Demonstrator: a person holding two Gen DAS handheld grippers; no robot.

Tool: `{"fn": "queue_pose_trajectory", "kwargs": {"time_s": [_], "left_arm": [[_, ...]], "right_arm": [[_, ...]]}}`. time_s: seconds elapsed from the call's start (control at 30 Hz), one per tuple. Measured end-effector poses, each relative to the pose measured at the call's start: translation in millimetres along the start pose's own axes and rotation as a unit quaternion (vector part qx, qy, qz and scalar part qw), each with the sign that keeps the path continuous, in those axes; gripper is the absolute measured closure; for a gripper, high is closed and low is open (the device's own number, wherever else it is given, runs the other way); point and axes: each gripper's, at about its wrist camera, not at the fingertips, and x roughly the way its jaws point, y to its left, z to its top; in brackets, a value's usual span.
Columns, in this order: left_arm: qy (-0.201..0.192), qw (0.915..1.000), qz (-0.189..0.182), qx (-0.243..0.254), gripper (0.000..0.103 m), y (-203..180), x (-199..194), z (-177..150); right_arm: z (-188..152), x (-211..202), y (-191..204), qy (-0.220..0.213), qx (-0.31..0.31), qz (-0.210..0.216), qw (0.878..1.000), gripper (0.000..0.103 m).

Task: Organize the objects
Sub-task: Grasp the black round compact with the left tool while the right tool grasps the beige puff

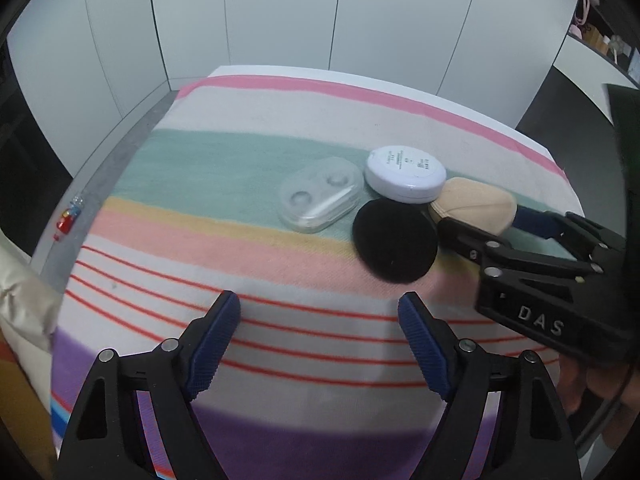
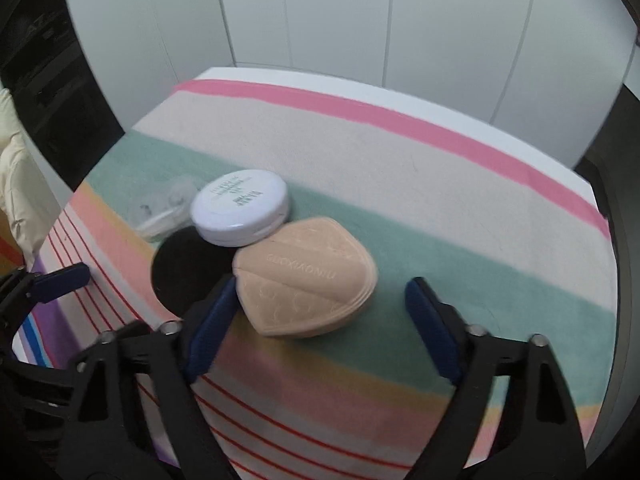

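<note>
Four items cluster on the striped cloth: a clear plastic case, a white round compact, a black round puff and a beige teardrop puff. My left gripper is open over the red-striped part of the cloth, short of the black puff, with nothing between its fingers. In the right wrist view my right gripper straddles the beige puff. Its left pad is at the puff's edge, while the right pad stands apart from it. The compact overlaps the black puff.
The cloth covers a table that ends at a white edge before white cabinet doors. A small red toy lies on the grey floor to the left. A cream padded fabric is at the left edge. Shelves are at far right.
</note>
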Motion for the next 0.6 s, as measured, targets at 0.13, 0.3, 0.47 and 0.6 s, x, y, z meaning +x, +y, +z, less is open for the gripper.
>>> {"fn": "queue_pose_trajectory", "kwargs": {"time_s": [0.13, 0.3, 0.47, 0.6], "left_arm": [[-0.012, 0.9996, -0.003, 0.024, 0.017, -21, 8, 3], [-0.024, 0.9987, 0.014, 0.043, 0.017, -42, 18, 12], [-0.03, 0.9981, 0.015, 0.052, 0.023, -54, 27, 25], [-0.036, 0.9976, 0.008, 0.059, 0.052, -55, 24, 28]], "right_arm": [[-6, -8, -5, -0.01, 0.005, -0.003, 1.0, 0.047], [-18, -24, -29, -0.008, 0.024, -0.019, 0.999, 0.052], [-30, -29, -49, 0.023, 0.039, -0.028, 0.999, 0.051], [-33, -33, -61, 0.007, 0.06, -0.034, 0.998, 0.012]]}}
